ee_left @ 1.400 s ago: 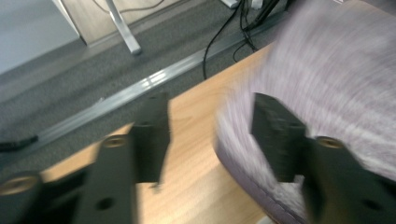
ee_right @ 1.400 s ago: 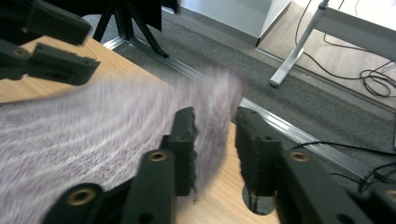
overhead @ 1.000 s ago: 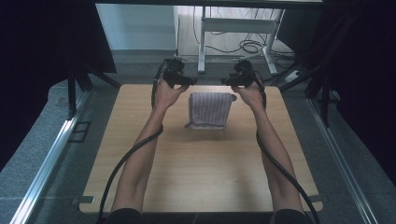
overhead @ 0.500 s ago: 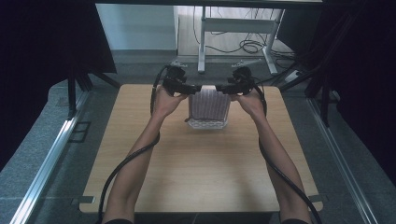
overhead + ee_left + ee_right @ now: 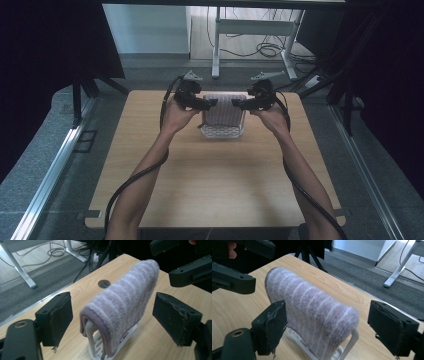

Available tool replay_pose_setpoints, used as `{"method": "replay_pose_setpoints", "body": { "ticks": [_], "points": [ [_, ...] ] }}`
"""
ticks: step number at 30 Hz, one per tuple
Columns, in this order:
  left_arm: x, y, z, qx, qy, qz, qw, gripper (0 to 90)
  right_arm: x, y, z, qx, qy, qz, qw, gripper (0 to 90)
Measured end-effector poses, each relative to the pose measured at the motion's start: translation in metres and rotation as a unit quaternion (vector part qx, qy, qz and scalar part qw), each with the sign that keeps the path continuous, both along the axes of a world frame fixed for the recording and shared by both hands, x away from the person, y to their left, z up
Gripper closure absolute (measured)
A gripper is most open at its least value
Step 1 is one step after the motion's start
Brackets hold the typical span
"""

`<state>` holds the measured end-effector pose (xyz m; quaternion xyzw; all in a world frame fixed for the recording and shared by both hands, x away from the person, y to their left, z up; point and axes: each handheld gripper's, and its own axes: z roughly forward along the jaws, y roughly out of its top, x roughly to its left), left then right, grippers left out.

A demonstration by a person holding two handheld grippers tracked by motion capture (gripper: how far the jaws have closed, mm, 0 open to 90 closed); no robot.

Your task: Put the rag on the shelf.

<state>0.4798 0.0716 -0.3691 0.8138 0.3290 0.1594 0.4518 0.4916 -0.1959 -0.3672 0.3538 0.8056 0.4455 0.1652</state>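
Both grippers have closed in from the sides since a second ago. Now the left gripper and right gripper flank the striped towel, jaws wide apart, gripping nothing. It drapes over a white rack at the desk's far middle. Best to pinch each end of the fold evenly and lift straight up. No containers are present.

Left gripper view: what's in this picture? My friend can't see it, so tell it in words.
A fluffy striped towel hangs over a white rack on a wooden table. The left gripper is open, with one black jaw on each side of the towel and neither touching it.
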Motion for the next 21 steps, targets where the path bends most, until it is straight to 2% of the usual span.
{"method": "replay_pose_setpoints", "body": {
  "ticks": [5, 14, 21],
  "points": [
    [-0.014, -0.001, -0.001, 0.006, -0.010, -0.008, 0.9999, 15.9, -0.012, -0.004, -0.001, -0.004, -0.002, 0.005, 1.0000, 13.8],
    [-0.041, 0.004, -0.005, 0.002, -0.022, -0.021, 0.9995, 14.7, -0.035, -0.012, -0.004, -0.016, -0.004, 0.017, 0.9997, 13.2],
    [-0.060, 0.011, -0.015, -0.005, -0.020, -0.027, 0.9994, 14.5, -0.052, -0.017, -0.013, -0.028, -0.004, 0.023, 0.9993, 11.6]
  ]
}}
